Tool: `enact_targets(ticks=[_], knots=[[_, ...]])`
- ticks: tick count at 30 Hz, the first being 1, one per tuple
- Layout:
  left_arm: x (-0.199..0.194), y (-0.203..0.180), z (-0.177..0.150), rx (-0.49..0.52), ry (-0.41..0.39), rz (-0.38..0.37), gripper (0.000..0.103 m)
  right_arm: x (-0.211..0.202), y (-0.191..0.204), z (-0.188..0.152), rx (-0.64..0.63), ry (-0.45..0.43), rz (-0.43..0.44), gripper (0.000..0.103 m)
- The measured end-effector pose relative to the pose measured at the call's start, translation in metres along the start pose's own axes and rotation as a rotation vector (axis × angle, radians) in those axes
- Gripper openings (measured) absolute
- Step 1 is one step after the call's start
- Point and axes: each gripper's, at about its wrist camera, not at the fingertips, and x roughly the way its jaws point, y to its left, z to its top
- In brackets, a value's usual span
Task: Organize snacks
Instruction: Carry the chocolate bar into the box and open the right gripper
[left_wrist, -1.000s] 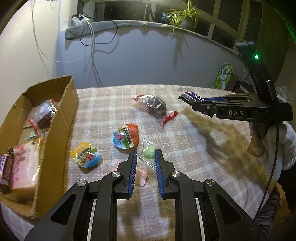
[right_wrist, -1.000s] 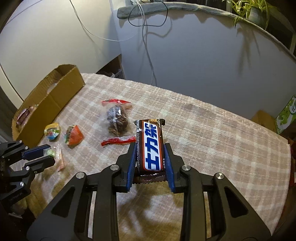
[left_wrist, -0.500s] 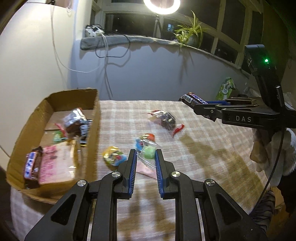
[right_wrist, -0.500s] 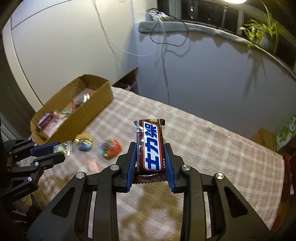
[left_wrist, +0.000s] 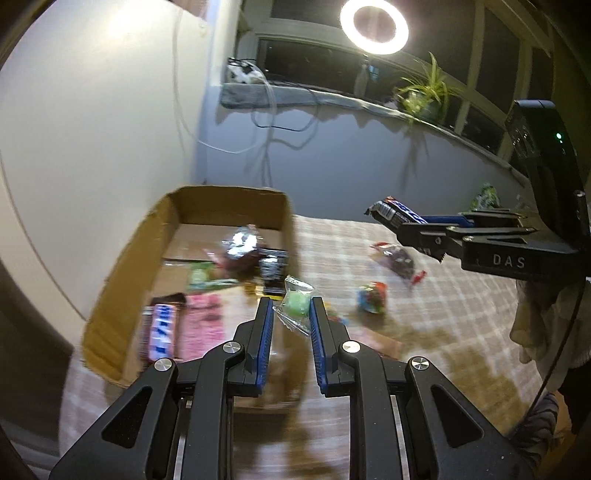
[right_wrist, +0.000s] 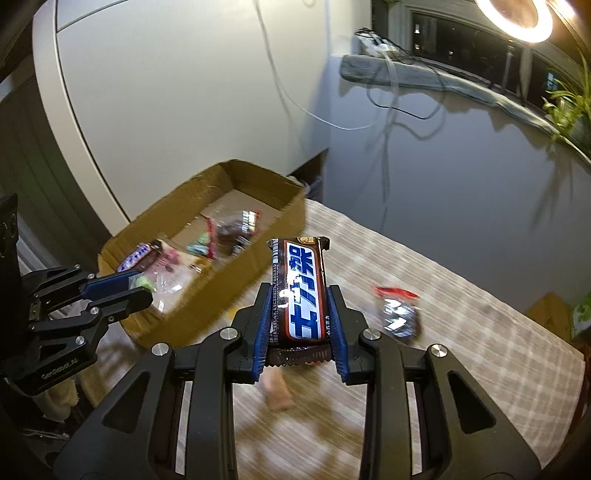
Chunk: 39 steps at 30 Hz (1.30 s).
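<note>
My left gripper (left_wrist: 291, 312) is shut on a green candy in a clear wrapper (left_wrist: 296, 303), held in the air by the right wall of the cardboard box (left_wrist: 122, 258). It also shows in the right wrist view (right_wrist: 142, 288). My right gripper (right_wrist: 300, 295) is shut on a brown and blue chocolate bar (right_wrist: 302, 291), held above the checked tablecloth right of the box (right_wrist: 221, 288). The bar (left_wrist: 397, 214) shows at the right of the left wrist view. The box holds several wrapped snacks.
On the tablecloth (left_wrist: 424, 325) lie a dark snack bag with red ends (left_wrist: 397, 258), a round colourful snack (left_wrist: 373, 297) and a small pink packet (right_wrist: 277, 395). A wall with hanging cables and a sill with a plant stand behind the table.
Both grippers have moved left toward the box while holding their snacks. The left gripper with the green candy has risen from the table to the box's right wall.
</note>
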Motion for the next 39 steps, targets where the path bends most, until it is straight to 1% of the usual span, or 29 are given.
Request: enact_targets(ticks=[7, 15, 26, 33, 34, 35, 36, 38, 39], knots=[[-0.005, 0.035, 0.003, -0.039, -0.017, 0.041, 0.018, 0.025, 0.031, 0.015, -0.022, 0.010, 0.044, 0.030], [-0.002, 0.058, 0.005, -0.072, -0.028, 0.058, 0.018, 0.049, 0.056, 0.026, -0.042, 0.027, 0.081, 0.030], [0.003, 0.074, 0.005, -0.096, -0.028, 0.070, 0.019, 0.075, 0.071, 0.036, -0.055, 0.057, 0.119, 0.030], [0.003, 0.077, 0.004, -0.104, -0.026, 0.079, 0.021, 0.081, 0.074, 0.038, -0.055, 0.052, 0.115, 0.031], [0.003, 0.077, 0.004, -0.105, -0.025, 0.079, 0.021, 0.081, 0.074, 0.039, -0.055, 0.052, 0.113, 0.033], [0.004, 0.077, 0.004, -0.106, -0.025, 0.079, 0.023, 0.081, 0.075, 0.039, -0.055, 0.052, 0.110, 0.044], [0.003, 0.078, 0.004, -0.107, -0.025, 0.079, 0.025, 0.080, 0.075, 0.040, -0.055, 0.047, 0.104, 0.057], [0.003, 0.077, 0.004, -0.109, -0.028, 0.080, 0.031, 0.076, 0.074, 0.040, -0.054, 0.026, 0.090, 0.067], [0.002, 0.077, 0.004, -0.110, -0.030, 0.081, 0.032, 0.075, 0.074, 0.040, -0.054, 0.022, 0.087, 0.068]])
